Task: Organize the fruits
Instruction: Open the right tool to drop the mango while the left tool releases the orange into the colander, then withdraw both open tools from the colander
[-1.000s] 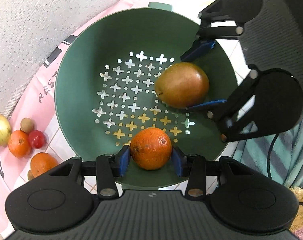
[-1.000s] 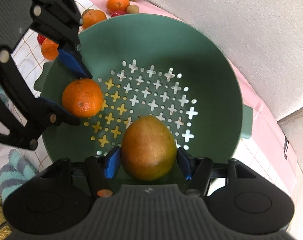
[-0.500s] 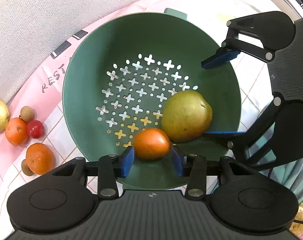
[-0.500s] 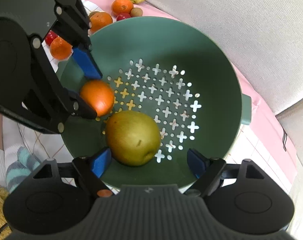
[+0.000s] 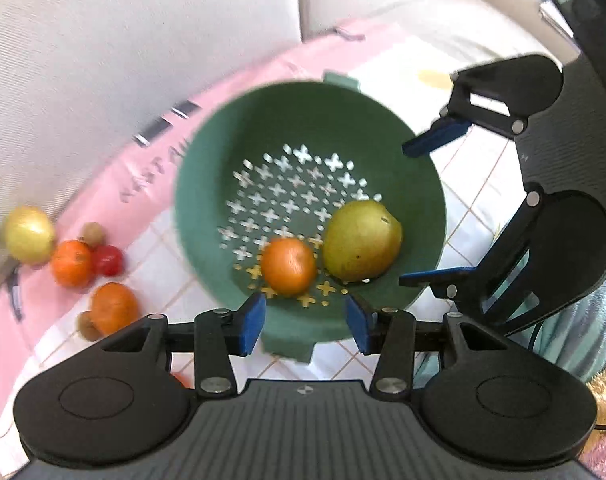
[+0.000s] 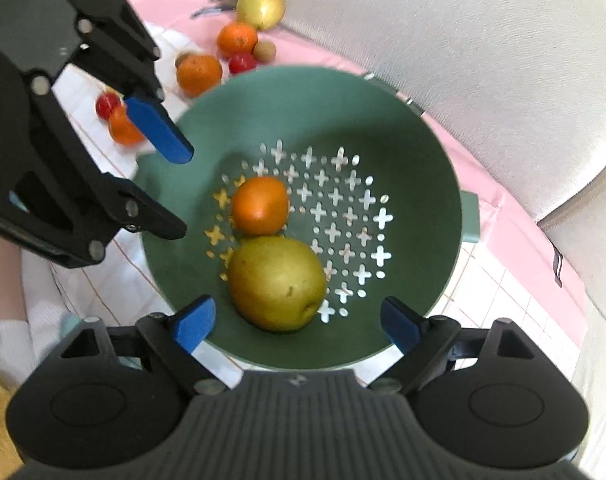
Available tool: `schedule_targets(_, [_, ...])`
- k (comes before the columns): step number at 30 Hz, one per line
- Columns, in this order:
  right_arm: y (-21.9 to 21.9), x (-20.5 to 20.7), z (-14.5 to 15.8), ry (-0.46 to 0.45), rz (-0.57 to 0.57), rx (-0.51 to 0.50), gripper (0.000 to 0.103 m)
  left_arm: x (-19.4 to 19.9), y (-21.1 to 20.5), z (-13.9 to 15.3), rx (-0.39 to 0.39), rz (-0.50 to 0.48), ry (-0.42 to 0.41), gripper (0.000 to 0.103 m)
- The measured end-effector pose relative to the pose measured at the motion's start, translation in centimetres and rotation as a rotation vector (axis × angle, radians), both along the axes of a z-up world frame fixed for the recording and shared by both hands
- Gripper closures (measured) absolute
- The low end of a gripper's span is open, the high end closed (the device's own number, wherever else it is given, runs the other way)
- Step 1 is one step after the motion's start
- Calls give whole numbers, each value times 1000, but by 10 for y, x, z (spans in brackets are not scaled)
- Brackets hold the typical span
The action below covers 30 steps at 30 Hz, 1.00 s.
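Note:
A green colander (image 5: 207,184) (image 6: 423,152) sits on a pink and white cloth. Inside it an orange (image 5: 289,266) (image 6: 260,206) lies against a yellow-green pear (image 5: 361,240) (image 6: 277,284). My left gripper (image 5: 305,322) hangs above the colander's near rim, its jaws opening, nothing between its blue pads. My right gripper (image 6: 297,322) hovers over the pear with its jaws opening wide, pads clear of the fruit. Each gripper shows in the other's view, the right gripper (image 5: 433,208) and the left gripper (image 6: 171,192).
Loose fruit lies on the cloth left of the colander: a yellow apple (image 5: 29,234) (image 6: 262,6), two oranges (image 5: 72,263) (image 5: 113,307), a red tomato (image 5: 108,260) and small brown fruits (image 5: 92,233). A pale sofa backrest (image 5: 143,40) runs behind. A teal striped fabric (image 5: 583,344) lies right.
Both grippers let go of their fruit and rose. The orange and the pear dropped into the colander and now rest side by side; the right jaws spread wide.

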State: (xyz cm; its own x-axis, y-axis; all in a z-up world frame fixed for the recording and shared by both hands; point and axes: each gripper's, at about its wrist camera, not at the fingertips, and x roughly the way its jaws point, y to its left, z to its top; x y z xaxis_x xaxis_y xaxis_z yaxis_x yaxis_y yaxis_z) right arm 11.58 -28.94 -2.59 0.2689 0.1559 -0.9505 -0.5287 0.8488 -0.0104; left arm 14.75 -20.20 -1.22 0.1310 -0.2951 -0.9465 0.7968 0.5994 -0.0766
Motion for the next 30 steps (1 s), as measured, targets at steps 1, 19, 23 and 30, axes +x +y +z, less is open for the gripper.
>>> schedule_targets(1, [2,-2,6,-15,-20,17,16,-2,6,8,-10,9,-24,49])
schedule_targets(19, [94,-53,61,-276,-375,402,17,-29,181,99,-103,390,-320,43])
schedule_targets(23, [119,-62,60,-318,-420,416,17,-37,208,98,-136,418,-357,43])
schedule_targets(30, [145,-61,59,-352,-387,405,26,-37,230,86,-154,396,-374,43])
